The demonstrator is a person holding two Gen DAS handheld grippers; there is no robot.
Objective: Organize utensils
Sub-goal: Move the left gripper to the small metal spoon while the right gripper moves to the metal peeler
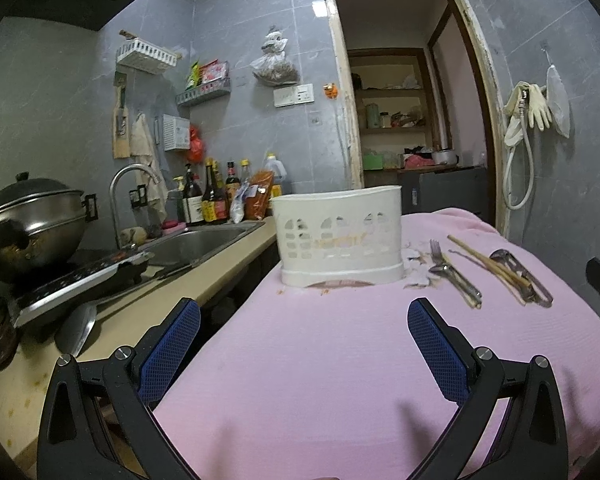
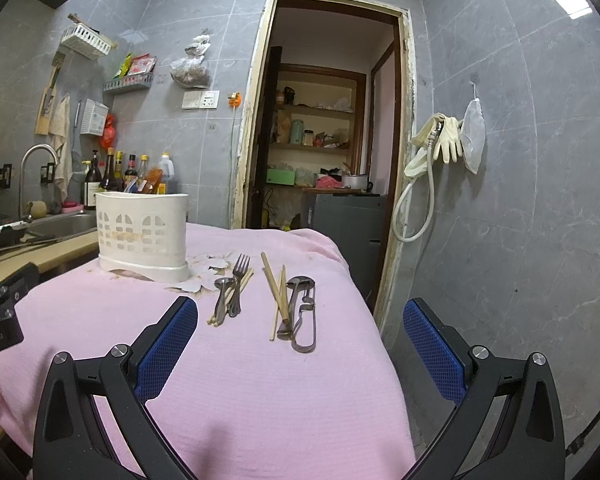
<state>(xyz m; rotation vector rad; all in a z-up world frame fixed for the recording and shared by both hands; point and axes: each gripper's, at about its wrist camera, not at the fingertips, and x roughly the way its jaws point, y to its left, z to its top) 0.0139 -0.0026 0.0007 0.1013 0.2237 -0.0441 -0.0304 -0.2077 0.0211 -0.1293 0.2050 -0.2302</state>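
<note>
Both the left gripper (image 1: 304, 320) and right gripper (image 2: 300, 320) gape empty; chopsticks (image 2: 278, 296) at twelve o'clock could roll when pinched, missing the caddy (image 2: 142, 236).

- L claw (image 1: 304, 316): jaws spread wide, nothing btwn the blue pads (image 1: 440, 354), held level & pointing fwd, low.
- R claw (image 2: 300, 316): jaws also wide apart, nothing gripped, level, pointing fwd.
- The two are side by side; each shows at the edge of the other's view.
</note>
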